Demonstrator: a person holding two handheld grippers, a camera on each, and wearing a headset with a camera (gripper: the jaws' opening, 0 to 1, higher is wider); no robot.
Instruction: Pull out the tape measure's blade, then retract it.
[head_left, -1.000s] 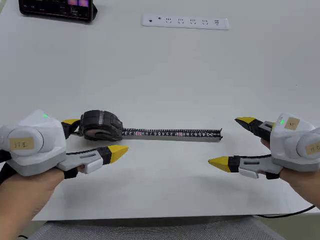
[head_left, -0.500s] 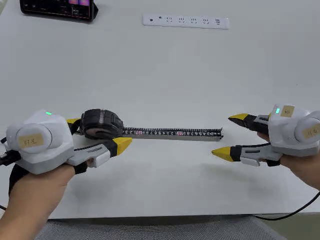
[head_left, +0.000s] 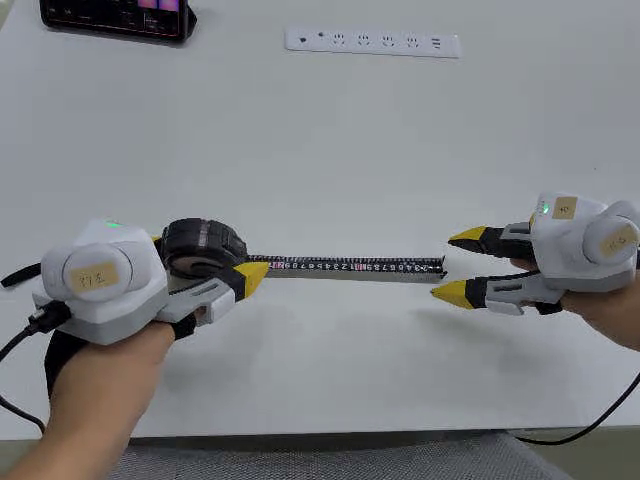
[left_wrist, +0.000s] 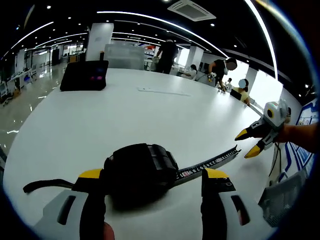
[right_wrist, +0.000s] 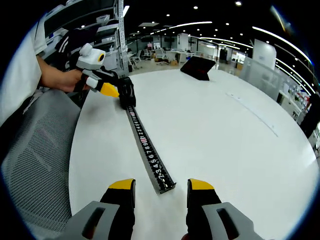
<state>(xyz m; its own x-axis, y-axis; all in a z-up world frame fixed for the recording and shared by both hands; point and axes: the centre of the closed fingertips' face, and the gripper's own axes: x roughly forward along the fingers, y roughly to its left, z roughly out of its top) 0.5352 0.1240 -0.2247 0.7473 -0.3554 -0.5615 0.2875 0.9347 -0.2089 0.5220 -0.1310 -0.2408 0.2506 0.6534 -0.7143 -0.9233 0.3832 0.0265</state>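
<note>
A black tape measure case (head_left: 203, 248) lies on the white table (head_left: 320, 150), and its blade (head_left: 345, 266) stretches to the right, flat on the surface. My left gripper (head_left: 205, 262) is open and straddles the case. In the left gripper view the case (left_wrist: 141, 169) fills most of the gap between the yellow-tipped jaws of the left gripper (left_wrist: 153, 175), close against the left one. My right gripper (head_left: 460, 265) is open just beyond the blade's hooked end (head_left: 440, 267). In the right gripper view that end (right_wrist: 165, 186) lies level with the tips of the right gripper (right_wrist: 161, 186), untouched.
A white power strip (head_left: 372, 43) and a dark tablet-like device (head_left: 115, 18) sit at the table's far side. The table's near edge runs along the bottom, with a grey mesh chair seat (head_left: 300, 462) below it. Cables trail from both grippers.
My left gripper has slid right and now straddles the case. My right gripper has moved left and up toward the blade's end, and its jaws have narrowed. The tape has stayed put.
</note>
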